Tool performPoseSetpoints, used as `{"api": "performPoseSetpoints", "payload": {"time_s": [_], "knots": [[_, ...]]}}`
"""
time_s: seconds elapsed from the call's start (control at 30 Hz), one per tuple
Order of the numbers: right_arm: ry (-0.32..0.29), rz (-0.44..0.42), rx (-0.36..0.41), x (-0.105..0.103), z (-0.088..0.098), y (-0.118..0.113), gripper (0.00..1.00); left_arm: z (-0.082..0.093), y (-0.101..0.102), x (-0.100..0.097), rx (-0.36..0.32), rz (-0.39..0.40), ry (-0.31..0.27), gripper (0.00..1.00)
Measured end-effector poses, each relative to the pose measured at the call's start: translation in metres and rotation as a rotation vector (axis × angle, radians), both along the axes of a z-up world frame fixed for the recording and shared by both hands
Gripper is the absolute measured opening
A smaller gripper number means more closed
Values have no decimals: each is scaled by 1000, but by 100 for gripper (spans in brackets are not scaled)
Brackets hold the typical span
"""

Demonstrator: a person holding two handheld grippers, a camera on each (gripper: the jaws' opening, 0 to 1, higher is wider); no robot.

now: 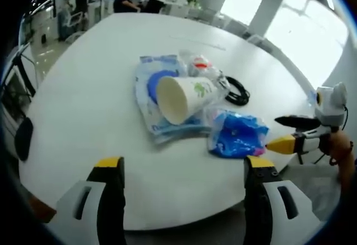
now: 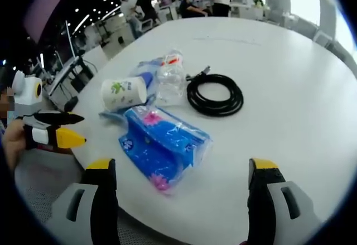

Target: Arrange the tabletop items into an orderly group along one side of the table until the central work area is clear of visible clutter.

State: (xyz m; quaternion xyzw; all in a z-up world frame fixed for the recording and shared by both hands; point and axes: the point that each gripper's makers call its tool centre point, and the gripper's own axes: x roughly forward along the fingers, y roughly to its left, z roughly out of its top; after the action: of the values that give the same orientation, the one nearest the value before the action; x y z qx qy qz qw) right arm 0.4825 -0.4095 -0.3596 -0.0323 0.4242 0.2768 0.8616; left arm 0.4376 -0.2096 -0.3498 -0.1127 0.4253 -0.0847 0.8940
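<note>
Left gripper view: the left gripper, jaws apart and empty, hangs over the white surface short of a tipped paper cup lying on a blue-white packet, with a blue pack and black cable beside it. Right gripper view: the right gripper, also apart and empty, faces the blue pack, with the cable, cup and a clear bottle beyond.

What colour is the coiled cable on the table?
Black. The coiled cable shows best in the right gripper view, lying beside the clear plastic bottle.
</note>
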Motion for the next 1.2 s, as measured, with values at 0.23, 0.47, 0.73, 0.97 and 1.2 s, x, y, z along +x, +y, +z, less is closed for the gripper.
{"api": "performPoseSetpoints", "payload": {"time_s": [0.23,0.47,0.73,0.97,1.2], "knots": [[-68,-12,56,10,17,6,95,5,2,3,43,-25,-24,85],[-120,-22,93,20,30,12,93,10,-1,5,46,-42,-49,85],[-164,-3,95,38,42,24,91,18,-7,7,62,-87,-85,86],[-175,23,80,58,48,38,90,25,-7,13,90,-105,-123,86],[-195,39,81,85,54,55,88,28,-10,16,84,-111,-131,86]]}}
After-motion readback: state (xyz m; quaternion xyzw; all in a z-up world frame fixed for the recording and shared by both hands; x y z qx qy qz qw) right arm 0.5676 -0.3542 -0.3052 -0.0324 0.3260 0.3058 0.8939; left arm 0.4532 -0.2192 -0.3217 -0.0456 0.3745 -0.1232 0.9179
